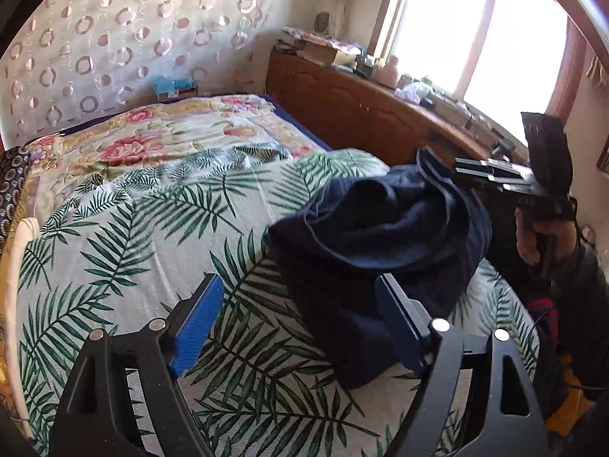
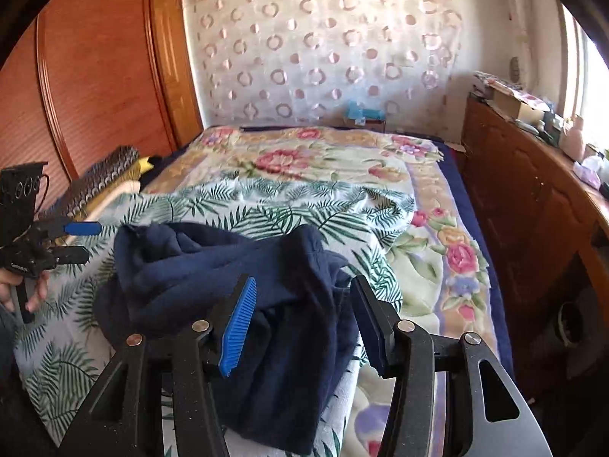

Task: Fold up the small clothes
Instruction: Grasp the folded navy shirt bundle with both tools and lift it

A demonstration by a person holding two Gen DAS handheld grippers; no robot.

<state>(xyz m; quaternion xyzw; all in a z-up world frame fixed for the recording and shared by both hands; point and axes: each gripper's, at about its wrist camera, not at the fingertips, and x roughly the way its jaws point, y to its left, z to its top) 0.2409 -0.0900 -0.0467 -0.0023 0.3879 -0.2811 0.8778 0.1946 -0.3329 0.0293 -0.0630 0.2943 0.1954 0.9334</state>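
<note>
Holding both the left gripper (image 1: 295,327) and right gripper (image 2: 304,327) open and empty, we find the navy garment (image 2: 213,266) crumpled between them, nearer the right one.

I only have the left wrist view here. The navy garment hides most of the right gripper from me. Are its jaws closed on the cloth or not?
Observer: In the right wrist view the right gripper stands open; the navy garment lies crumpled between and under its fingers, pads not pressing it.
Operator: What is on the bed's far left side, beyond my frame?
Observer: A wooden wardrobe stands alongside the bed there.
Operator: And my left gripper, seen from there?
Observer: The left gripper is at the garment's left, open, nothing between its fingers.
</note>
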